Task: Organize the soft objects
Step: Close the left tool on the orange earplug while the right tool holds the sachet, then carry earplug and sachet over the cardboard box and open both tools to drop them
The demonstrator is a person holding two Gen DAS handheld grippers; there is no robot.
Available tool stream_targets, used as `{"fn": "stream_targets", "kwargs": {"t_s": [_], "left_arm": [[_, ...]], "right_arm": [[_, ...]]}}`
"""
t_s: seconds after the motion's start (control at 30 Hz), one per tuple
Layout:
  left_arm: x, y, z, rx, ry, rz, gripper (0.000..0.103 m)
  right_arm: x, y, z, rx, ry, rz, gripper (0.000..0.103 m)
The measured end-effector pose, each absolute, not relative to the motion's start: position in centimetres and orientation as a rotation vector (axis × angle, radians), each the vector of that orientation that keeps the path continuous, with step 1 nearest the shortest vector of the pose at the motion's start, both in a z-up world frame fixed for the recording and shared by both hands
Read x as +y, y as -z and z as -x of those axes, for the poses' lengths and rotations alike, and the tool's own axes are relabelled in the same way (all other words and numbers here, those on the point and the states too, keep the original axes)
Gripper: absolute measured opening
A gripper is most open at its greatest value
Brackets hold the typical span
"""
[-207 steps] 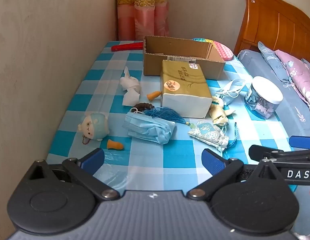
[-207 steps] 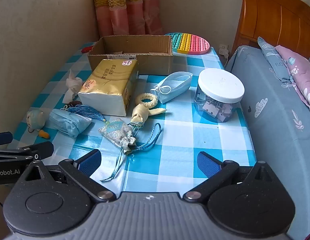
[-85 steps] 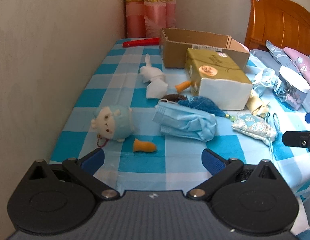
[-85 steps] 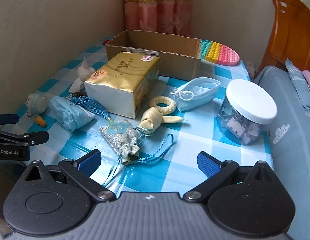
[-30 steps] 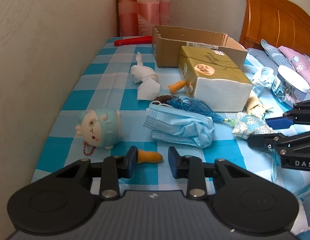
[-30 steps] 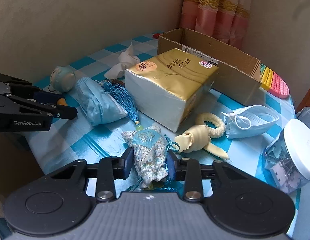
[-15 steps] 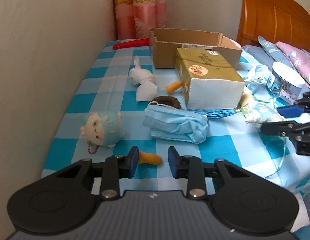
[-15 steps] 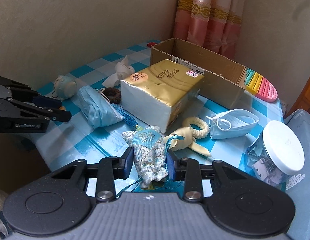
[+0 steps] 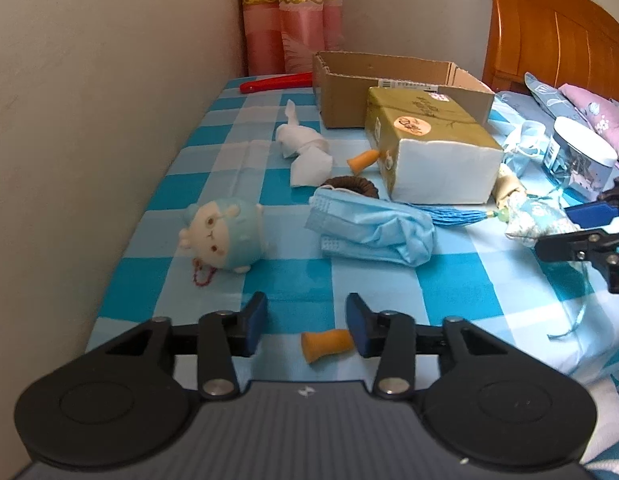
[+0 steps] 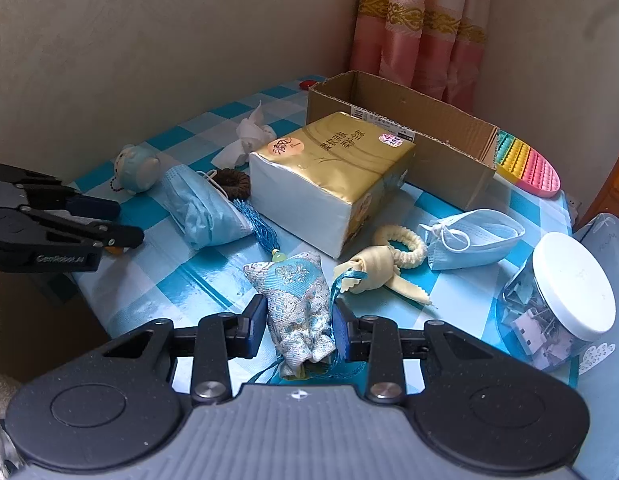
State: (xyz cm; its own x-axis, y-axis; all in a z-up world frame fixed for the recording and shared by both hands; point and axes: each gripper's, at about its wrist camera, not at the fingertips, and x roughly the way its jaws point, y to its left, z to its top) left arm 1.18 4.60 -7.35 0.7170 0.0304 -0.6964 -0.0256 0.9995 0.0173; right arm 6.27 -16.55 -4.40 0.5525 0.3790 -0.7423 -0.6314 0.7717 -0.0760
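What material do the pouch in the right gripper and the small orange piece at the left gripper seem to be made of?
Pouch: woven brocade fabric, slightly shiny, with a raised blue and silver pattern and soft folds. Orange piece: probably foam, like an earplug, with a matte surface and a flared end; soft rubber is also possible.

Red object (image 9: 275, 81): far end hidden behind cardboard box (image 9: 389, 80). Brown hair tie (image 9: 351, 185): near part covered by blue mask (image 9: 373, 230). Orange earplug (image 9: 327, 343): right tip hidden behind a fingertip. Pop-it mat (image 10: 527, 164): left part behind box.
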Motion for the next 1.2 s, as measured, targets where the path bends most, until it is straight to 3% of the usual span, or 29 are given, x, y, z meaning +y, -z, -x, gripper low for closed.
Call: {"fn": "stream_targets", "kwargs": {"t_s": [0.07, 0.47, 0.57, 0.73, 1.2], "left_arm": [[4.7, 7.1, -0.8, 0.773, -0.018, 0.003, 0.051], [3.2, 7.2, -0.5, 0.788, -0.019, -0.014, 0.048], [3.1, 7.3, -0.9, 0.786, -0.016, -0.007, 0.042], [3.2, 7.3, -1.0, 0.779, -0.008, 0.002, 0.023], [2.9, 4.4, -2.1, 0.776, 0.04, -0.038, 0.022]], "right_arm": [[-16.5, 4.5, -6.3, 0.784, -0.613, 0.356, 0.039], [-16.3, 4.4, -5.9, 0.773, -0.634, 0.361, 0.039], [-16.6, 4.4, -5.8, 0.774, -0.627, 0.363, 0.04], [-17.0, 4.5, -5.9, 0.783, -0.618, 0.36, 0.04], [-17.2, 2.8, -6.0, 0.761, -0.644, 0.364, 0.04]]}}
